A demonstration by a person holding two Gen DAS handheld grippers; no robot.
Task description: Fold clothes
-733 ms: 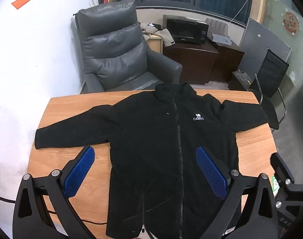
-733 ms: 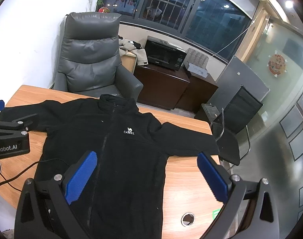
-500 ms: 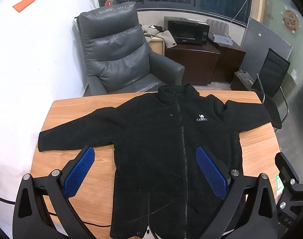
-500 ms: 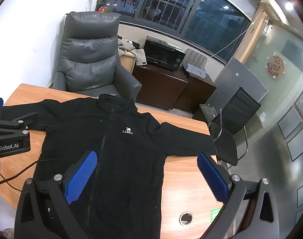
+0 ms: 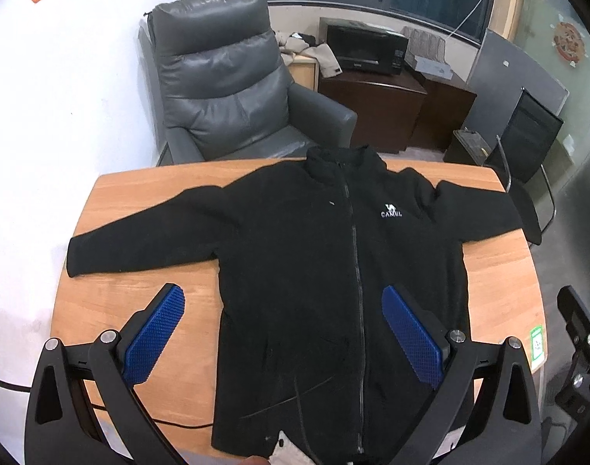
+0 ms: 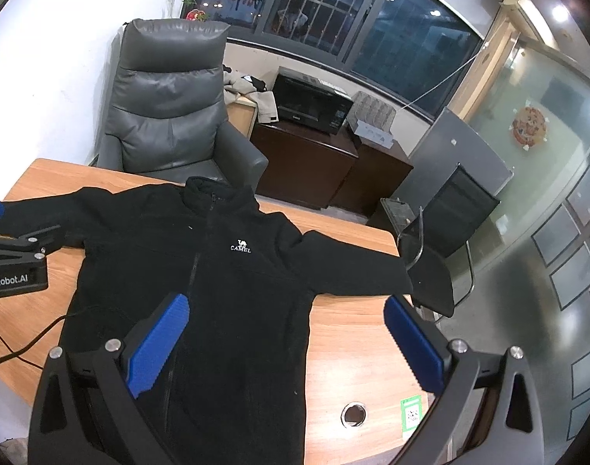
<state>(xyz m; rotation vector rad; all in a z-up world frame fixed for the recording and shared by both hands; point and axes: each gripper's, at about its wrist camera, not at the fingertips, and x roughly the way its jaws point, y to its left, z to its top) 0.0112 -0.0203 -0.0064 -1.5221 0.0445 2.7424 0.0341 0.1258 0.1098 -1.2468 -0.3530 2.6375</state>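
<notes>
A black fleece jacket [image 5: 314,263] with a white CAMEL logo lies flat and zipped on the wooden table [image 5: 140,193], both sleeves spread out. In the right wrist view the same jacket [image 6: 237,290] has its right sleeve reaching the table's right edge. My left gripper [image 5: 283,306] hovers open above the jacket's lower left part, nothing between its blue pads [image 5: 155,333]. My right gripper [image 6: 287,317] hangs open over the lower right part, also holding nothing. The left gripper's body [image 6: 12,267] shows at the left edge of the right wrist view.
A grey leather armchair [image 5: 225,77] stands behind the table. A dark cabinet with a black microwave [image 5: 366,50] sits further back. A black office chair [image 6: 450,232] stands off the right edge. A cable [image 6: 27,345] and a round grommet hole [image 6: 353,414] are on the tabletop.
Both grippers have shifted slightly, so the jacket sits a little lower and nearer in the views. Jaws stay open and the jacket has not moved.
</notes>
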